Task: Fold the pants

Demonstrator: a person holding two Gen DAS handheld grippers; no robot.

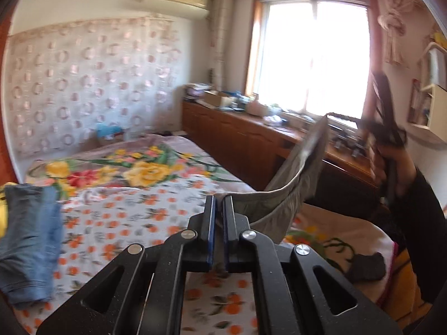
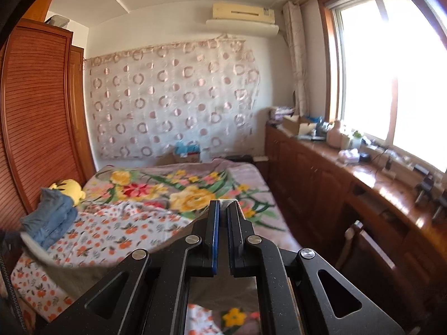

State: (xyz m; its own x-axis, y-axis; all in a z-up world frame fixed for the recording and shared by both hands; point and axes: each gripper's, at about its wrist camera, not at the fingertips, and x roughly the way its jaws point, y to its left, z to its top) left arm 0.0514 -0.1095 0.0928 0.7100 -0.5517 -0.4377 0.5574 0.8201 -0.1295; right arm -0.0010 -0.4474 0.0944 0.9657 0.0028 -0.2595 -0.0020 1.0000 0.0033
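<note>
Grey pants (image 1: pixel 279 203) hang in the air above the bed, stretched between both grippers. My left gripper (image 1: pixel 219 199) is shut on one end of their top edge. From there the cloth runs up and to the right to my right gripper (image 1: pixel 371 128), blurred, held by a hand in a dark sleeve. In the right wrist view my right gripper (image 2: pixel 225 203) is shut on a fold of the same grey pants (image 2: pixel 69 273), which sag down and to the left below it.
The bed (image 1: pixel 134 212) has an orange-flowered sheet and a flowered blanket behind it. Folded blue jeans (image 2: pixel 50 220) and a yellow plush toy (image 2: pixel 69 188) lie by the wooden wardrobe (image 2: pixel 42 117). A cluttered wooden counter (image 2: pixel 349 173) runs under the window on the right.
</note>
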